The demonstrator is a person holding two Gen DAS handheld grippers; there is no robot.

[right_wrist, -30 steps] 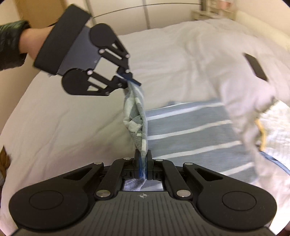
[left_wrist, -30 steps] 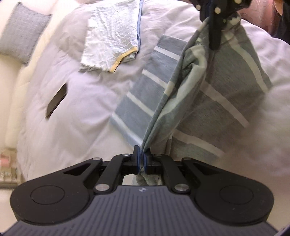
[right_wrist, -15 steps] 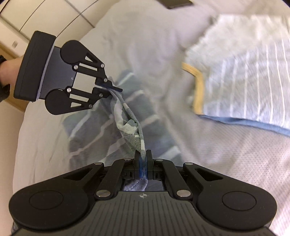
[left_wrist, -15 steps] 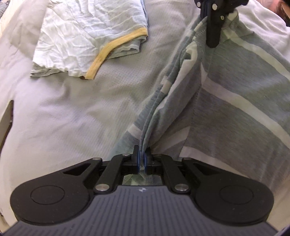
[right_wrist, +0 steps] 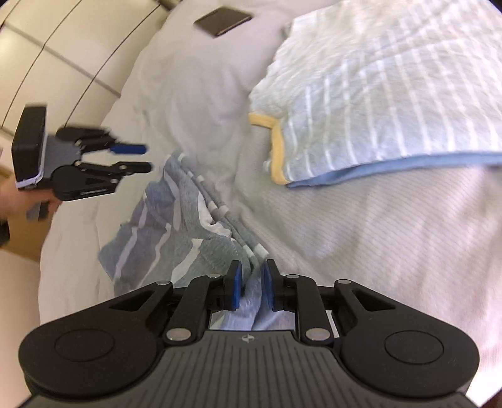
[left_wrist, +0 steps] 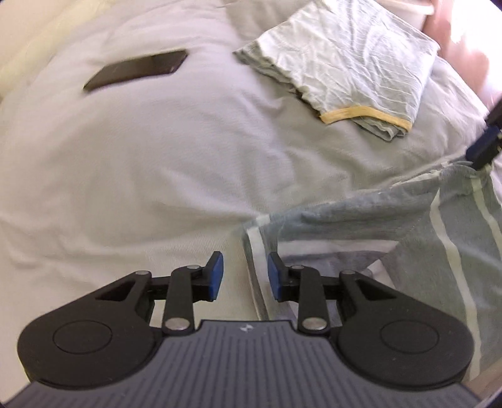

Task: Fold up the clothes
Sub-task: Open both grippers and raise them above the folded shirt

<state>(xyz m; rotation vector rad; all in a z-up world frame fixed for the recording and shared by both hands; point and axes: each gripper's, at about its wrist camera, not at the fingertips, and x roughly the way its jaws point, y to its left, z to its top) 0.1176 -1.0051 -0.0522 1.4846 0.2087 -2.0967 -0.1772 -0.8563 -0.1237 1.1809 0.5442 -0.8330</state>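
A grey garment with white stripes (left_wrist: 376, 226) (right_wrist: 163, 226) lies bunched in a long fold on the white bed. My left gripper (left_wrist: 245, 276) hovers over one end of it, its jaws opening; the garment's edge runs between the blue pads (left_wrist: 216, 276) without being pinched. My right gripper (right_wrist: 251, 287) is at the other end, jaws opening too, with slack cloth in the gap. In the right wrist view the left gripper (right_wrist: 146, 158) shows at the left, fingers apart. A right fingertip (left_wrist: 483, 147) shows at the left wrist view's right edge.
A folded pale striped garment with yellow trim (left_wrist: 345, 62) (right_wrist: 376, 94) lies beyond the grey one. A dark phone (left_wrist: 138, 69) (right_wrist: 222, 17) rests farther up the duvet (left_wrist: 157, 157). Cupboard doors (right_wrist: 47, 47) stand beside the bed. A hand (right_wrist: 18, 201) holds the left gripper.
Both grippers came down to the bed with the grey garment and rolled. Both sets of jaws, shut on the cloth before, have parted, and the garment now lies on the duvet.
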